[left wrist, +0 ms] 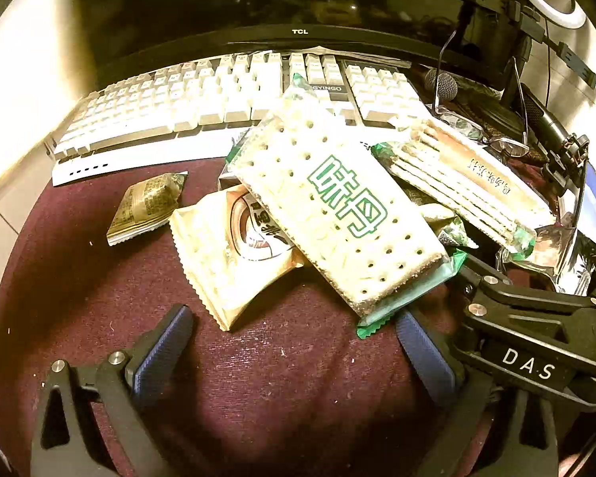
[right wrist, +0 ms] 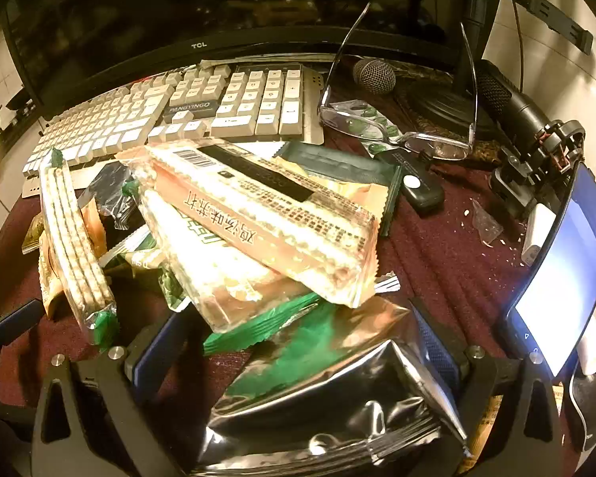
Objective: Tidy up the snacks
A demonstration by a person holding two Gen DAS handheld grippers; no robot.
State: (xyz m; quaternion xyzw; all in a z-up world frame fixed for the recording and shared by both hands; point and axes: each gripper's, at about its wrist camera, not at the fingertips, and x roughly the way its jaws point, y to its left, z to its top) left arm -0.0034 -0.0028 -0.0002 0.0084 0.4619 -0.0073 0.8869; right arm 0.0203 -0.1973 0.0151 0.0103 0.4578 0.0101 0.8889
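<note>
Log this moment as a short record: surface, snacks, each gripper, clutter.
surface: dark red cloth
snacks: heap of packets, green-lettered cracker pack on top
stray: small olive packet lies apart from the heap
left gripper: open, empty
right gripper: open, astride a silver foil bag
clutter: keyboard, glasses, microphone

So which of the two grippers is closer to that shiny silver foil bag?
The right one. The right gripper has the silver foil bag lying between its open fingers. The left gripper hangs open over bare cloth, with the bag off to its right.
</note>
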